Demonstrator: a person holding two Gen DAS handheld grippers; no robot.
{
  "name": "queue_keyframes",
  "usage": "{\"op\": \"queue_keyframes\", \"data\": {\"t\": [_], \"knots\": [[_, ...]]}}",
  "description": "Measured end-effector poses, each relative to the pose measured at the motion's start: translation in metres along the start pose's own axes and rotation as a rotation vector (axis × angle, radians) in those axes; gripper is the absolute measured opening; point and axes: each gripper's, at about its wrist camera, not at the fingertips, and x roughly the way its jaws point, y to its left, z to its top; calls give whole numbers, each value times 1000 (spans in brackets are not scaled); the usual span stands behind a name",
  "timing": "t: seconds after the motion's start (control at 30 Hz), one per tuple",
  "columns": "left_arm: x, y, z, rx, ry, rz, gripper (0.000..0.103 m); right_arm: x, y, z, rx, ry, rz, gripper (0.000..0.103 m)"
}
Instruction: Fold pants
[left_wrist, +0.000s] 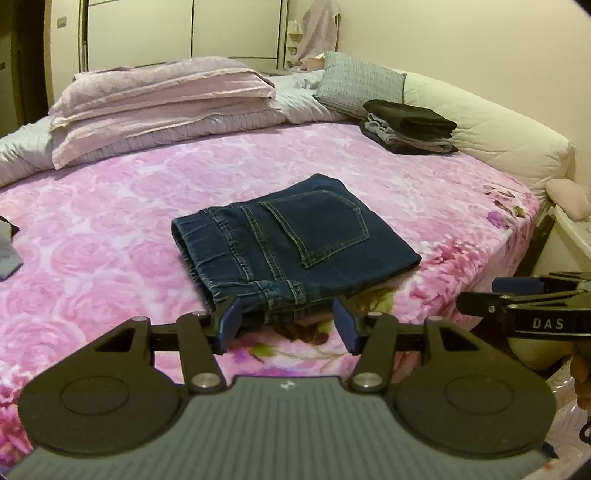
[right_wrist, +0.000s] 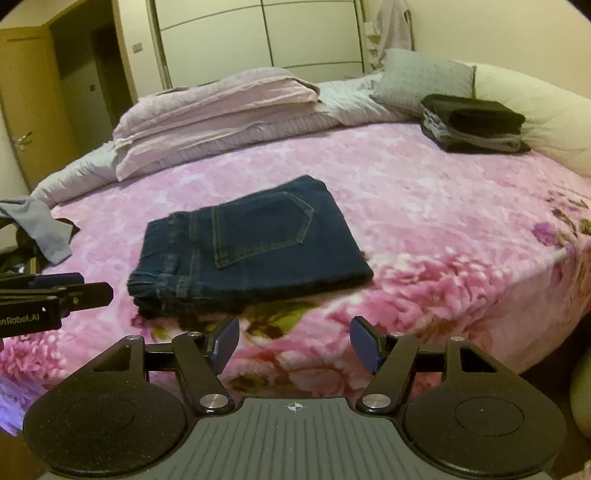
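— Inspecting from my end: the jeans (left_wrist: 295, 240) lie folded into a compact block on the pink floral blanket (left_wrist: 110, 221) of the bed, back pocket up, waistband to the left. My left tool (left_wrist: 288, 325) has its pads apart with nothing between them, hovering just short of the near edge of the denim. My right tool (right_wrist: 293, 341) also stands wide and empty, over bare blanket just beside the bundle's near right corner.

— Any hazards you would flag?

— Two. First, the near edge shows several stacked layers — if I go in for another fold or a lift and catch only the top ply, I judge the bundle would peel open and the fold would be lost. Second, the blanket looks plush; a pad driven low could pinch it together with the denim and drag both.

— Anything nearby at risk?

— Little. The stack of folded clothes (right_wrist: 476, 122) near the headboard sits well apart, as does the loose grey garment (right_wrist: 40, 229) at the left. My tools sit near each other, so a careless swing could knock them together.
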Motion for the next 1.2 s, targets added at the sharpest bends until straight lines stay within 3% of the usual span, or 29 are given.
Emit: {"op": "queue_keyframes", "data": {"t": [0.27, 0.4, 0.5, 0.7, 0.93, 1.07, 1.13, 1.2], "knots": [[64, 41, 16, -59, 20, -18, 50, 59, -44, 13, 146, 40, -9, 63], [104, 60, 46, -48, 36, -17, 49, 98, -74, 31, 213, 34, 7, 63], [139, 69, 80, -38, 93, -43, 45, 117, -98, 44, 318, 42, -3, 63], [207, 64, 160, 8, 253, -112, 40, 113, -149, 66, 732, 155, -105, 63], [301, 32, 247, 114, 447, -250, 41, 92, -192, 54, 1312, 250, -200, 63], [363, 5, 275, 166, 591, -317, 41, 94, -189, 42, 1560, 246, -251, 63], [393, -13, 281, 217, 675, -353, 48, 99, -184, 36, 1650, 243, -267, 63], [417, -29, 284, 259, 730, -353, 49, 105, -179, 32, 1716, 246, -278, 63]]}}
